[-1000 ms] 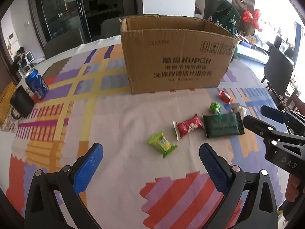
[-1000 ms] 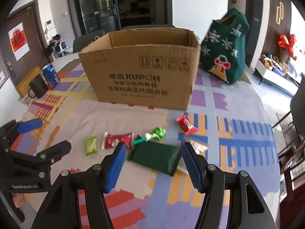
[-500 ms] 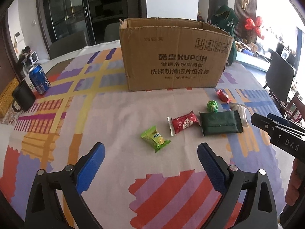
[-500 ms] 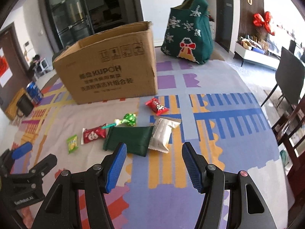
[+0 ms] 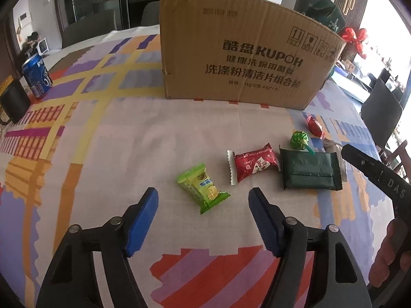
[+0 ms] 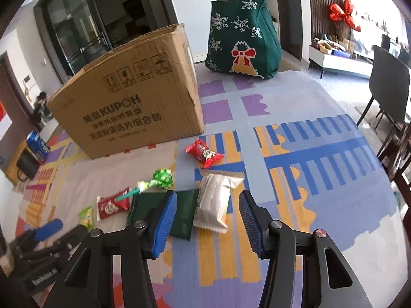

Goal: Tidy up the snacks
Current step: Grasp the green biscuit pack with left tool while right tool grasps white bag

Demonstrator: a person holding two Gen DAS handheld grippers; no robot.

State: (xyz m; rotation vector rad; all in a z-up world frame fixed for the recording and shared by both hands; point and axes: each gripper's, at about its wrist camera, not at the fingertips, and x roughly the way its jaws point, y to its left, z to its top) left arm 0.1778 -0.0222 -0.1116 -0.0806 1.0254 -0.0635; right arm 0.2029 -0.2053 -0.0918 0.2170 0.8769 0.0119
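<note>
Snacks lie on a patterned tablecloth before a cardboard box [image 5: 239,59], also in the right wrist view [image 6: 133,102]. My left gripper [image 5: 203,205] is open, its jaws on either side of a light green packet [image 5: 203,188]. Beyond it lie a red packet [image 5: 253,165], a dark green packet [image 5: 309,172], a green lollipop [image 5: 299,140] and a small red candy [image 5: 314,125]. My right gripper [image 6: 208,211] is open just above a white packet [image 6: 214,199], beside the dark green packet [image 6: 185,213]. The small red candy [image 6: 203,152] lies further off.
A blue soda can [image 5: 36,75] and a black mug [image 5: 14,101] stand at the table's left edge. A green knitted bag [image 6: 242,29] stands behind the box. Dark chairs [image 6: 388,82] stand off the table's right side.
My left gripper has moved forward and down to the light green packet, its jaws narrower. My right gripper has swung right and come down over the white packet.
</note>
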